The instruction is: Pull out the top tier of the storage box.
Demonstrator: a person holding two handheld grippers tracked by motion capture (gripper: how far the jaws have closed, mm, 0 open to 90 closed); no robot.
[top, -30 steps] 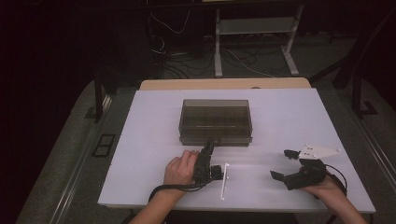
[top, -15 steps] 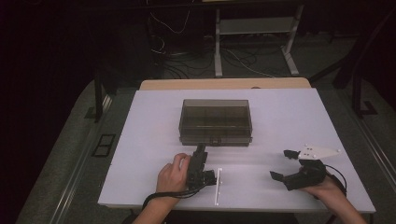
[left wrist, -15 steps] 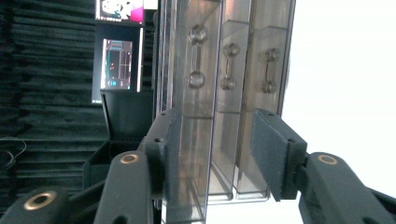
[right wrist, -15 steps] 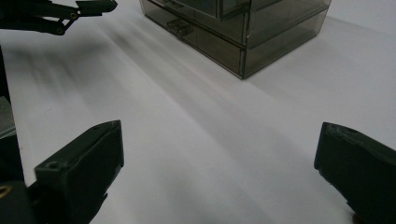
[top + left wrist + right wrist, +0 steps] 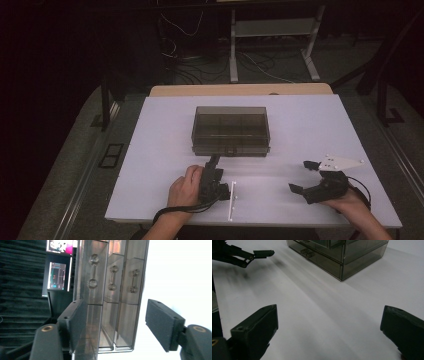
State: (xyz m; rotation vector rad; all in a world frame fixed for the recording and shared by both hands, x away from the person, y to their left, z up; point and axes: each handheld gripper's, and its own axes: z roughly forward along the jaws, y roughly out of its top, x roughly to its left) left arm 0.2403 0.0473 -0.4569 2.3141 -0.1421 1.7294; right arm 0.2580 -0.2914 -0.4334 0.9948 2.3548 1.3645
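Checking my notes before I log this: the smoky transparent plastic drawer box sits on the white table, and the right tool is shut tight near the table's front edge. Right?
Not quite. The right tool is open, its jaws wide apart with nothing between them, as the right gripper view shows. The smoky transparent plastic drawer box does sit on the white table, and that tool is near the front edge.

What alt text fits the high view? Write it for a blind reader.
A smoky clear plastic box sits mid-table; the left gripper, jaws just opening, points at its front while the right gripper rests open near the table's right.
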